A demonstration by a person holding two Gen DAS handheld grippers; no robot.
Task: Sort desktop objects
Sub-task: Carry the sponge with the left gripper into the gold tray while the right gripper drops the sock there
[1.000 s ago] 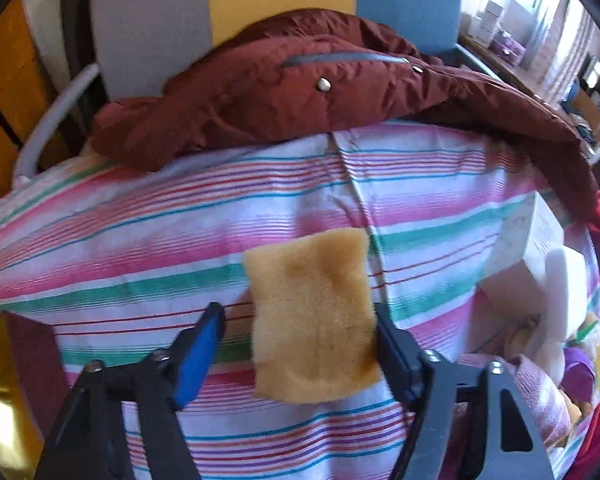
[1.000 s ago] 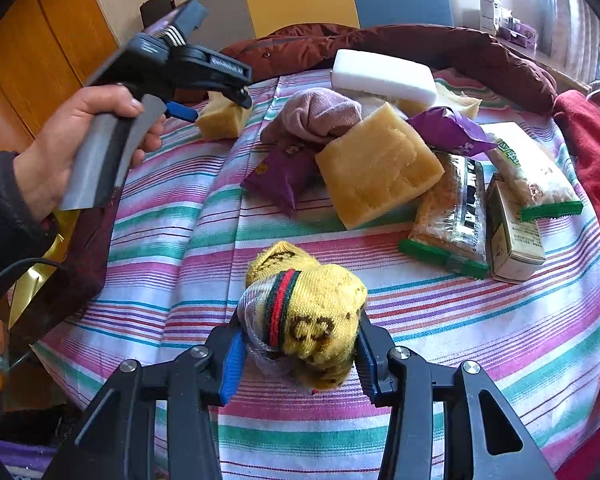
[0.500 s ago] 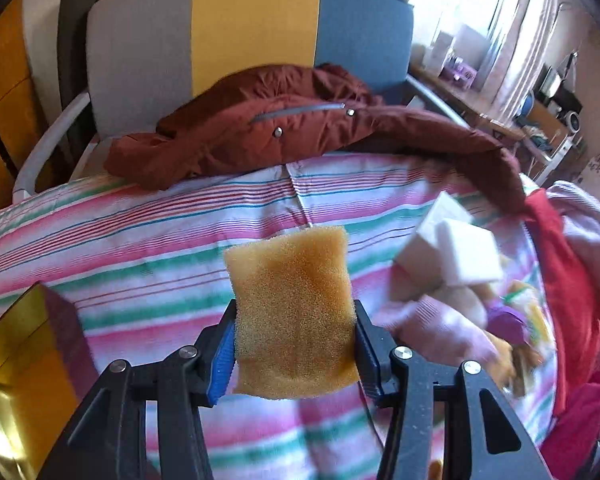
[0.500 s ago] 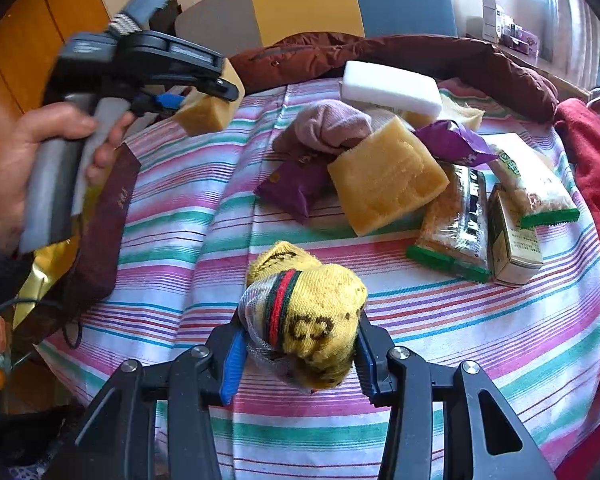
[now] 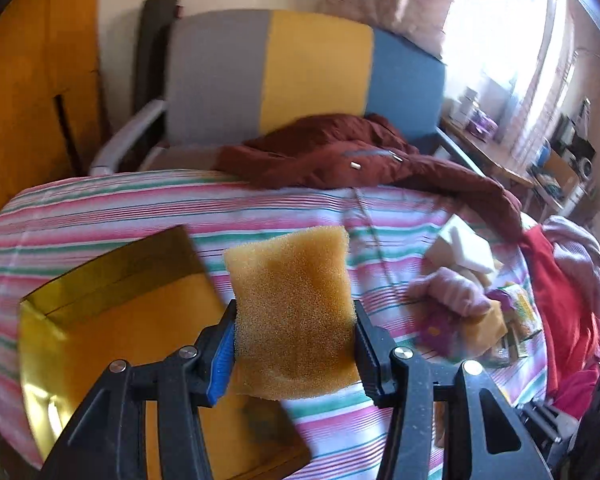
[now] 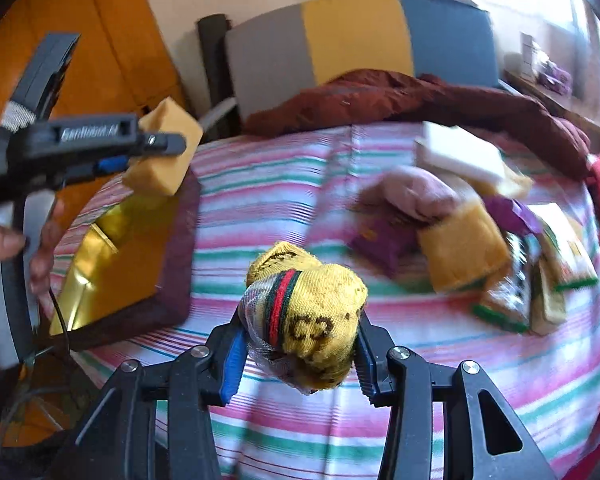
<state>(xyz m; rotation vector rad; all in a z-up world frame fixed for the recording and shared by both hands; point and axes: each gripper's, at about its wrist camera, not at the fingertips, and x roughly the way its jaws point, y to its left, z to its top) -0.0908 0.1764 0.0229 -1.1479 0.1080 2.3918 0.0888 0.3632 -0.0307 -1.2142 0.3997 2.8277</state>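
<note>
Lifted clear of the striped tablecloth (image 5: pixel 100 216), our yellow sponge (image 5: pixel 292 312) now hangs in the air over the near edge of the gold-lined box (image 5: pixel 112 320); a second ago it lay flat on the cloth with the jaws spread loosely either side of it. Our left gripper (image 5: pixel 294 344) has since narrowed onto it, and both pads press into the sponge's flanks, so we have a firm hold. In the right wrist view the same sponge (image 6: pixel 164 148) sits in the left gripper (image 6: pixel 140 152) above the far corner of the box (image 6: pixel 112 264), which confirms it has swung across from the middle of the table.

Our right gripper (image 6: pixel 300 344) is partly closed on the rolled yellow sock (image 6: pixel 304 316), with the pads snug against its sides, just as it was a second ago; it has risen a little and the sock is off the cloth.

We judge that the sponge is about to be dropped into the box, with the sock to follow or go elsewhere. Further out, the heap of remaining items (image 6: pixel 460 232) sits on the right of the table: a second sponge, a pink sock, snack packets and a white block, all blurred and yet to be sorted.
</note>
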